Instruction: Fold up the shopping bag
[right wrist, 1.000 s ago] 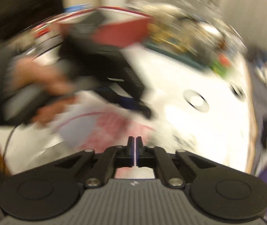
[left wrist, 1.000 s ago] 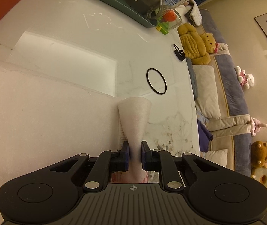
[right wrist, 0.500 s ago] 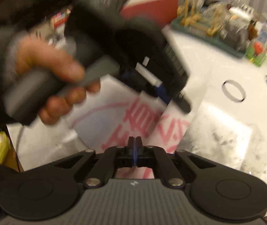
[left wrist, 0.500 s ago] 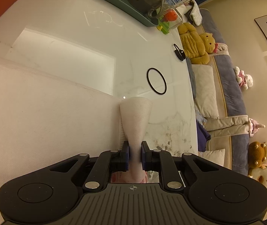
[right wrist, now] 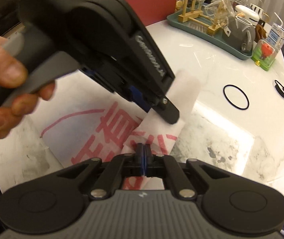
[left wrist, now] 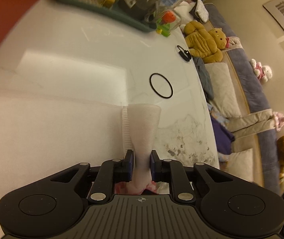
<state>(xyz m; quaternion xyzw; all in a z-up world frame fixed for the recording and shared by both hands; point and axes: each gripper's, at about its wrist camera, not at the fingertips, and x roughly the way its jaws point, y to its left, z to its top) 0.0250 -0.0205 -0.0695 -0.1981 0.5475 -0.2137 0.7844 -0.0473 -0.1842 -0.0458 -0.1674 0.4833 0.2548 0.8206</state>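
Note:
The white shopping bag (right wrist: 94, 127) with red print lies on the marble table (right wrist: 211, 59). In the left wrist view its plain side (left wrist: 52, 135) fills the left half. My left gripper (left wrist: 141, 159) is shut on the bag's white handle strap (left wrist: 142, 127), which sticks out ahead of the pads. In the right wrist view the same left gripper (right wrist: 157, 107), held by a hand (right wrist: 8, 79), hovers over the bag with the strap (right wrist: 183, 91) in it. My right gripper (right wrist: 143, 155) is shut, pinching a raised fold of the printed bag edge.
A black ring (left wrist: 161, 85) and a black clip (left wrist: 183, 53) lie on the table beyond the bag. A teal tray (right wrist: 201, 31) of glassware and a green toy box (right wrist: 264, 54) stand at the far edge. A sofa with plush toys (left wrist: 205, 41) runs along the right.
The right gripper has come lower and closer to the printed bag, its view sharpening from blur. The left gripper has lifted a little, still clamped on the strap.

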